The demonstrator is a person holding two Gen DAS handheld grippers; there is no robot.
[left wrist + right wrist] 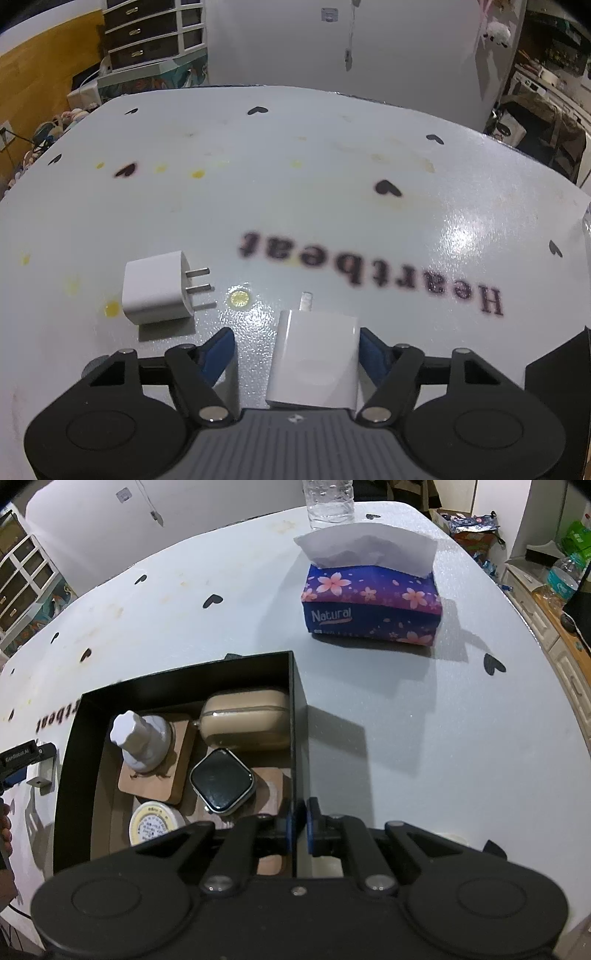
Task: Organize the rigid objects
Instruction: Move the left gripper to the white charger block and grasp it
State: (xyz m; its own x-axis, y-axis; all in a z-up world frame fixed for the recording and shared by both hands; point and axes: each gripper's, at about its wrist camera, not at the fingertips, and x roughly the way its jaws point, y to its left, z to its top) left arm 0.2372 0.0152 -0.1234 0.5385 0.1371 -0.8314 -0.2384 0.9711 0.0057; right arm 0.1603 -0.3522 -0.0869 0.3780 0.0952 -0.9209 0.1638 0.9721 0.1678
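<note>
Charger (314, 358), base hidden, sits between the wide left tool (297, 350); right tool (299, 827) clamps box wall (295, 738).

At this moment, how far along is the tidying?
Done: the black box already holds a watch, a beige case, a white knob-shaped item and a round tin.
In hand: the right claw grips the box wall; the left claw straddles a white charger, open.
Left: the three-pin plug.

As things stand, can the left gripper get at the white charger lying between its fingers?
Probably yes. The left gripper is open with the white charger already between its blue fingers, touching the right one, and nothing blocks it; the second charger lies apart.
</note>
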